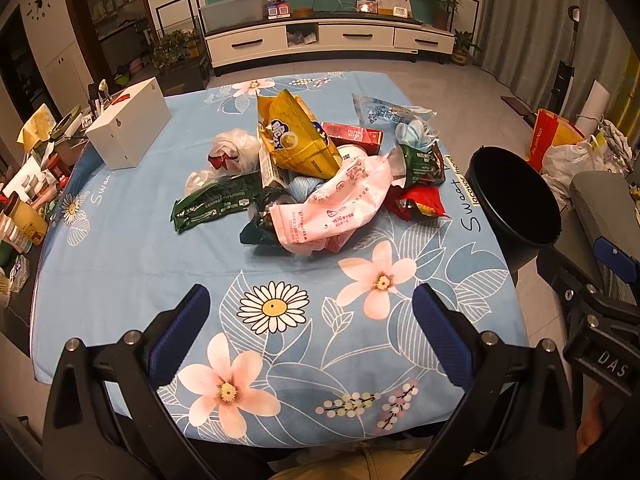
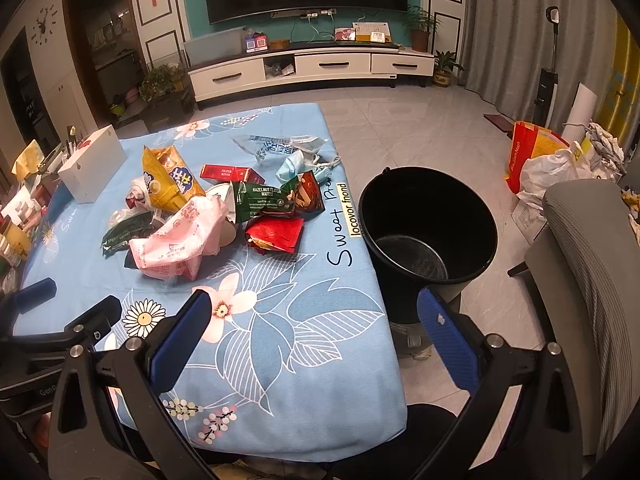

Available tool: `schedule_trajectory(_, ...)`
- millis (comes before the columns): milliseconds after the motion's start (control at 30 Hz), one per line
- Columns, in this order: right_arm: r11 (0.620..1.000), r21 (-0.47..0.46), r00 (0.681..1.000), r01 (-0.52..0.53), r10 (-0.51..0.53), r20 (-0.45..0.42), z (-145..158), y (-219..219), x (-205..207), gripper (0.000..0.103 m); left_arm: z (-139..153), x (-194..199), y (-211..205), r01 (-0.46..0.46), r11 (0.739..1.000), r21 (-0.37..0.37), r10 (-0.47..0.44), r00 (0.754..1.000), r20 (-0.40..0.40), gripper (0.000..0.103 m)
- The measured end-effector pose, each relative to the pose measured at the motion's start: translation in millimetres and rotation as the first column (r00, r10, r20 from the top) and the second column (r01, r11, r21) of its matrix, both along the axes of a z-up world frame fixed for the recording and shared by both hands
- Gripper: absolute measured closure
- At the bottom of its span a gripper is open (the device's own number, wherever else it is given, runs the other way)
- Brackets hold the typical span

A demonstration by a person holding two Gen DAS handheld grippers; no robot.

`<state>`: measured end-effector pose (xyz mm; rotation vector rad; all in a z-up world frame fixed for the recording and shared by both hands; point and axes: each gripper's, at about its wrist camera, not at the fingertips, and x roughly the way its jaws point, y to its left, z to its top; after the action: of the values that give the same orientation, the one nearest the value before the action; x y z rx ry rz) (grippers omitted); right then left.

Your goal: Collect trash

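Observation:
A heap of trash lies mid-table: a yellow snack bag (image 1: 298, 136), a pink plastic bag (image 1: 332, 208), a green wafer wrapper (image 1: 212, 206), a red wrapper (image 1: 420, 202) and a red carton (image 1: 352, 134). The same heap shows in the right wrist view, with the pink plastic bag (image 2: 180, 238) and red wrapper (image 2: 276, 234). A black bucket (image 2: 428, 224) stands on the floor off the table's right edge, empty; in the left wrist view the bucket (image 1: 516, 200) sits at the right. My left gripper (image 1: 314, 320) hovers open over the near tablecloth. My right gripper (image 2: 316, 326) is open above the table's near right corner.
A white box (image 1: 128, 128) sits at the table's back left. Cluttered bottles and packets (image 1: 24, 216) line a side surface on the left. A grey chair (image 2: 592, 280) stands right of the bucket. Bags (image 2: 552, 160) lie on the floor behind it. The flowered cloth (image 1: 160, 264) is bare near me.

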<state>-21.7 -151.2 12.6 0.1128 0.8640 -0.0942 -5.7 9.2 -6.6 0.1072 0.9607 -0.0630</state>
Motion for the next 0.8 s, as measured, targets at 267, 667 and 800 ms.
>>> schedule_trajectory(267, 1.0, 0.001, 1.0, 0.001, -0.001, 0.001, -0.1, 0.6, -0.3, 0.003, -0.1, 0.1, 0.5, 0.001, 1.0, 0.0, -0.001, 1.0, -0.001, 0.002)
schedule_trajectory(667, 1.0, 0.0, 1.0, 0.001, -0.001, 0.002, -0.1, -0.3, -0.6, 0.003, -0.9, -0.1, 0.8, 0.001, 1.0, -0.003, -0.001, 1.0, -0.003, 0.002)
schedule_trajectory(800, 1.0, 0.001, 1.0, 0.001, -0.001, 0.003, -0.3, -0.2, -0.6, 0.003, -0.3, 0.1, 1.3, 0.001, 1.0, -0.003, -0.001, 1.0, -0.002, 0.002)
